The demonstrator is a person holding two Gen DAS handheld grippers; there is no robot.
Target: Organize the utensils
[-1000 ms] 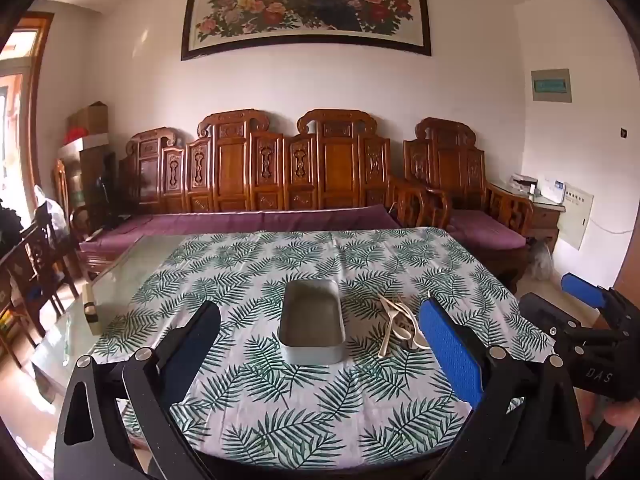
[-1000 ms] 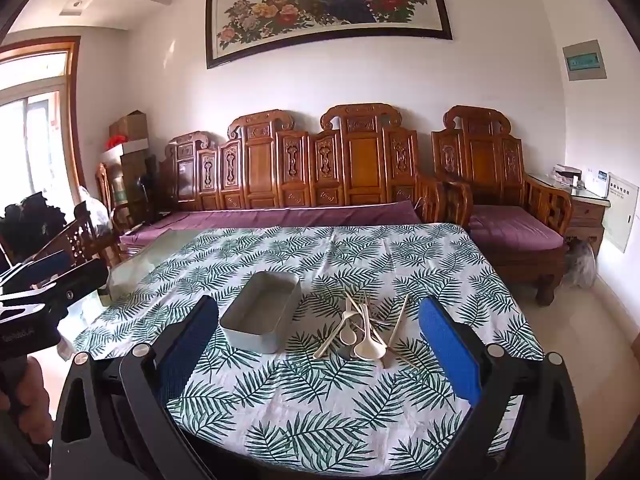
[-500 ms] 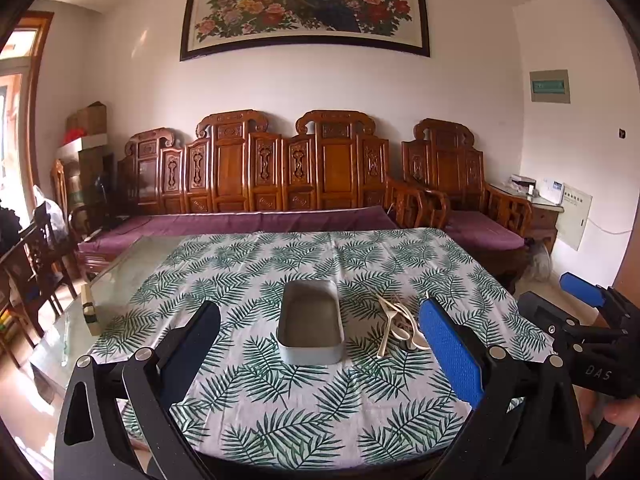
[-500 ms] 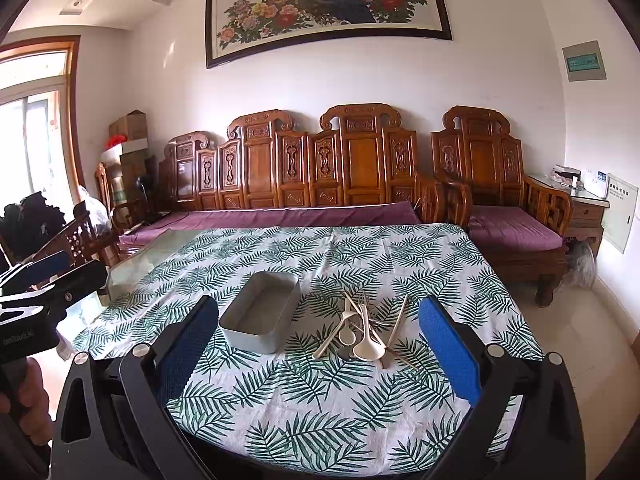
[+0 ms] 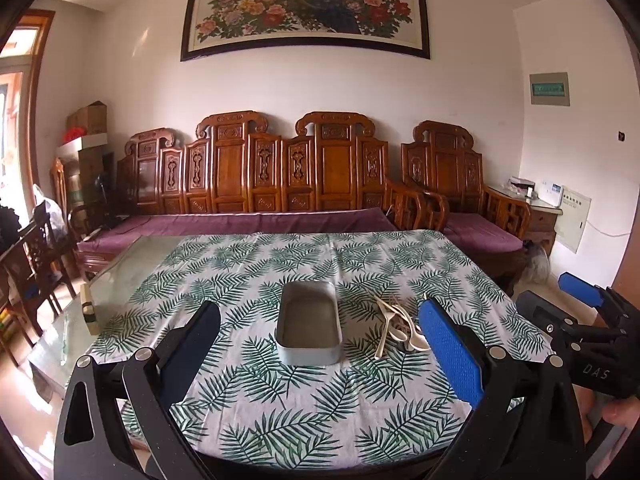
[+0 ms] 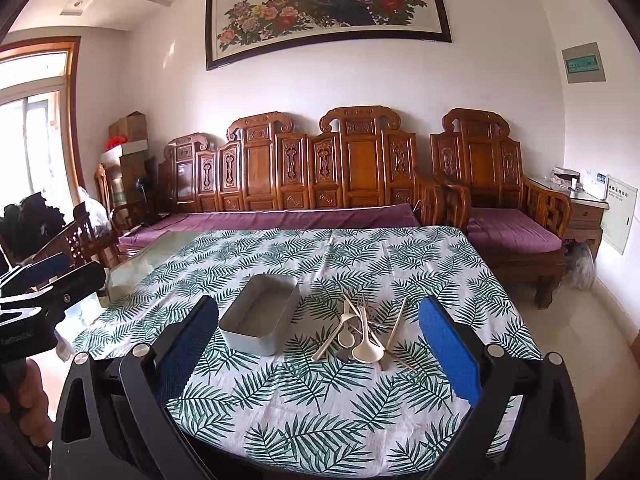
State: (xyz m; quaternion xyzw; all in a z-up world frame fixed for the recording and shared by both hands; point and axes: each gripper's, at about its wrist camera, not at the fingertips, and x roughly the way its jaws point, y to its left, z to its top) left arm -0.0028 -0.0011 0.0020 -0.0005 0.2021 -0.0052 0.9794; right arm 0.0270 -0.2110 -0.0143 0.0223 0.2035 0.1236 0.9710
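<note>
Living room with a carved wooden bench (image 5: 276,176) against a white wall; in the foreground, a table under a white cloth printed with green fern leaves (image 6: 360,412). No utensil has yet been moved.

Left wrist view: the left gripper (image 5: 320,356) hangs above the near edge of the table, its two fingers spread wide and holding nothing. The empty grey rectangular metal tray (image 5: 309,324) sits at centre frame, directly ahead between the fingers, with its long axis running away from the camera. The pile of cream plastic spoons and forks (image 5: 398,330) lies just right of the tray, close beside the blue pad of the right-hand finger.

Right wrist view: the right gripper (image 6: 320,354) is likewise above the near table edge, fingers spread wide and empty. Here the utensil pile (image 6: 362,334) falls in the lower centre of the frame, slightly right of the midline and between the two fingers; the tray (image 6: 260,322) stands left of it, angled toward the upper right. The handles fan out mostly away from the camera, toward the top of the frame, with the spoon bowls nearest the lens.

Judgement: the pile lies more squarely ahead of the right gripper, so it appears the better placed for a first pick. The pieces overlap, so singling one out will likely call for care.
</note>
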